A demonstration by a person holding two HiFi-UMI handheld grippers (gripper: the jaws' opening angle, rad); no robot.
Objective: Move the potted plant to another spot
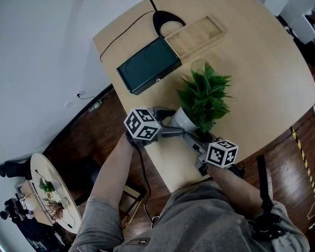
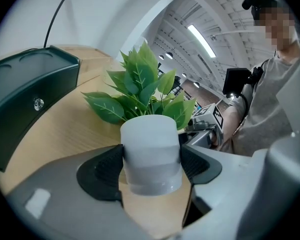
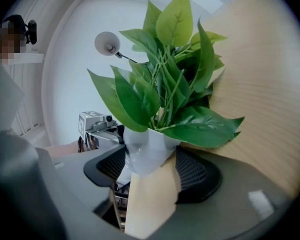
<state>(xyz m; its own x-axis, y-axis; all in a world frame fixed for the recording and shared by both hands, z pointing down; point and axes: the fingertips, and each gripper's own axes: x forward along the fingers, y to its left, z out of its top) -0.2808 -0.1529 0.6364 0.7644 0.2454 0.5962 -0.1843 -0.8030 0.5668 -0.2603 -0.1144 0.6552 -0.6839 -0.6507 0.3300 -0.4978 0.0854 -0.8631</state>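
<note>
A green leafy plant in a white pot stands on the light wooden table, close to its near edge. My left gripper reaches in from the left. In the left gripper view it is open, and the pot fills the gap between the black pads. My right gripper comes from the near right, also open. Its pads flank the pot in the right gripper view, where the leaves rise above the jaws. Whether any pad touches the pot is not clear.
A dark green box lies behind the plant on the left, beside a shallow wooden tray and a black lamp base with its cable. The table's near edge runs just under both grippers. A small round side table stands on the floor at lower left.
</note>
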